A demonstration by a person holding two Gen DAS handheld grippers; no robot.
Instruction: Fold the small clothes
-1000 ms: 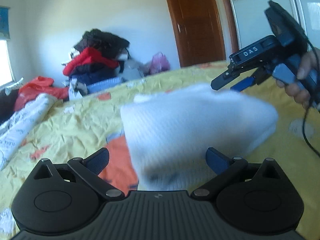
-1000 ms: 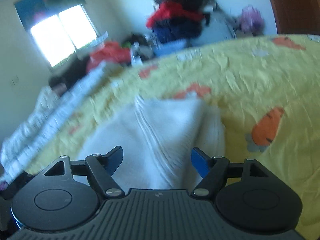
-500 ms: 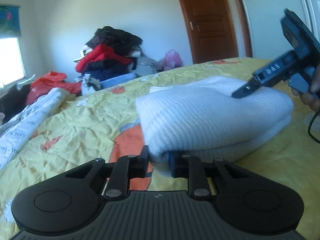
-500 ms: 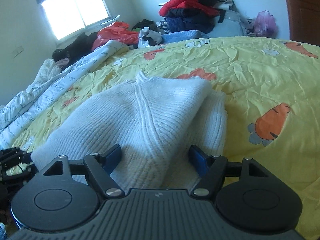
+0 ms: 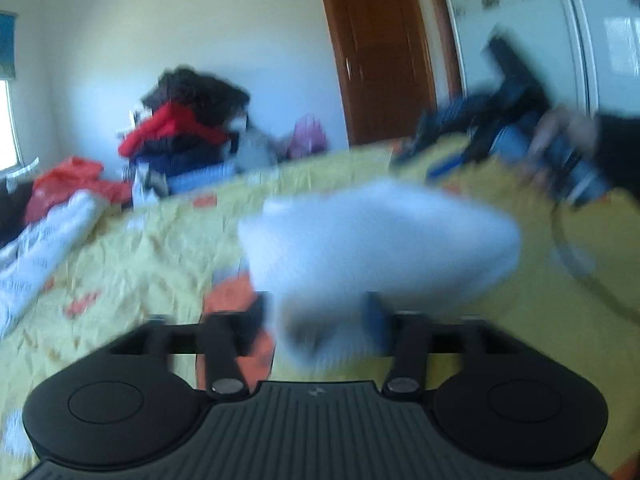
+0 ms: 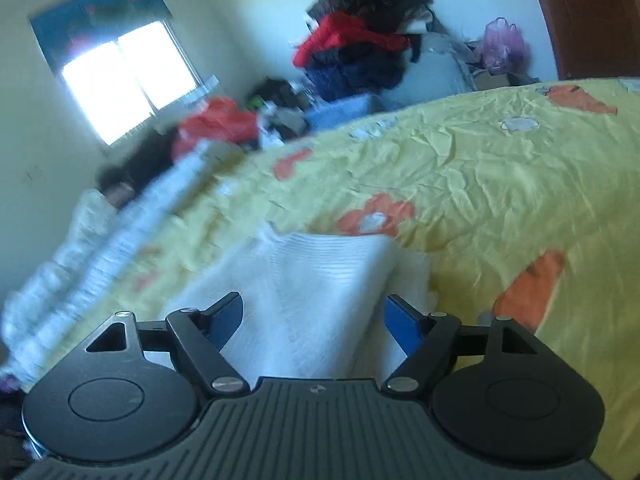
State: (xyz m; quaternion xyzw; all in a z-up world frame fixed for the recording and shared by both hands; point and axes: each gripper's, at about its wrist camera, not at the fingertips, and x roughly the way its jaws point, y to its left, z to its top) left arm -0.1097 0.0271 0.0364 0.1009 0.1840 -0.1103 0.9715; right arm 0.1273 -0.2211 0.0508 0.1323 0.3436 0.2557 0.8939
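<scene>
**Spotter:** Sweater (image 6: 304,288), white ribbed knit, lies folded into a thick bundle on the bed (image 6: 500,184), straight ahead of both your grippers. Its near edge reaches in between the fingers of each one.

**Operator:** Which way does it run from me?

**Spotter:** From your right gripper (image 6: 314,316) its long axis runs away from you, with a second layer peeking out along the right side. From your left gripper (image 5: 316,320) you face one end of the bundle, though that view is badly smeared.

**Operator:** Are you seeing a grip on either side?

**Spotter:** No. Your right jaws stand wide, both pads clear of the knit. Your left jaws have just been opening, with the bundle's end between them; I judge them released, not clamped.

**Operator:** Which hand is nearer?

**Spotter:** Both sit at the bundle's edge, so I can't rank them. Your right hand (image 5: 568,140) shows across the bundle in the left view.

**Operator:** How does it look?

**Spotter:** Plump, edges roughly stacked, so I judge the folding nearly done.
</scene>
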